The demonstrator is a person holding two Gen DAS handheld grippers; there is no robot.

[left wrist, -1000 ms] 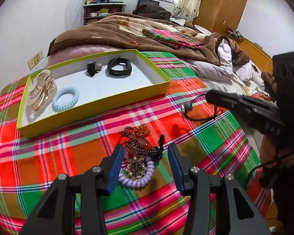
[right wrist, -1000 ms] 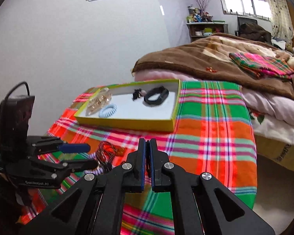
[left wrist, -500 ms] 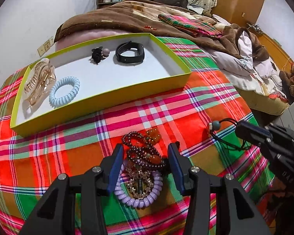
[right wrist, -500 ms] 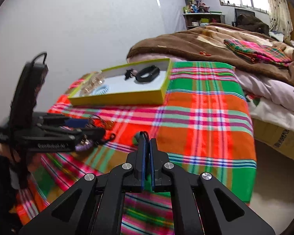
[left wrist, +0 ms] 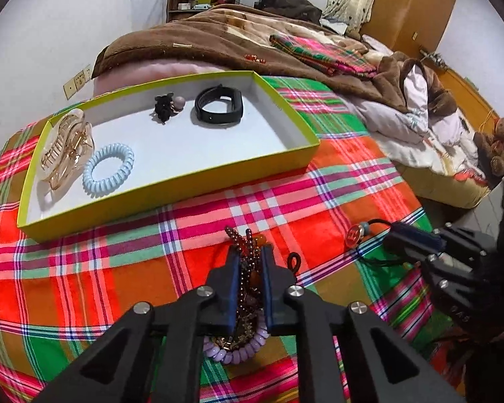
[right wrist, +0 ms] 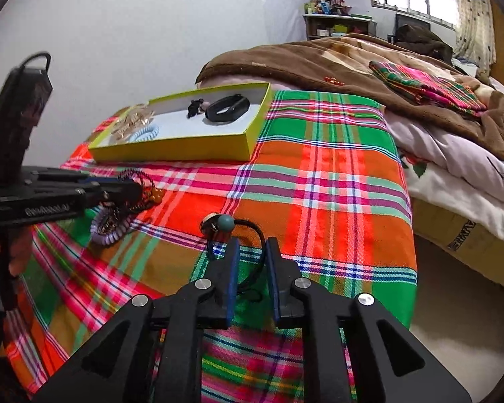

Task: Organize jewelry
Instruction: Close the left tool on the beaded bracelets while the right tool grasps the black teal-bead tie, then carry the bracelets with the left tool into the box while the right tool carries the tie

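Observation:
My left gripper is shut on a dark red bead bracelet in a pile with a purple coil hair tie on the plaid cloth. My right gripper is partly open, its fingers on either side of a black cord hair tie with a teal bead and gold charm. The cord also shows in the left wrist view. A yellow-green box holds a clear hair claw, a blue coil tie, a black clip and a black band.
The plaid cloth covers the bed end; its right edge drops to the floor. A brown blanket and rumpled bedding lie behind the box. The left gripper shows in the right wrist view.
My left gripper has closed on the bead bracelet. My right gripper has opened partway and moved down around the black cord tie.

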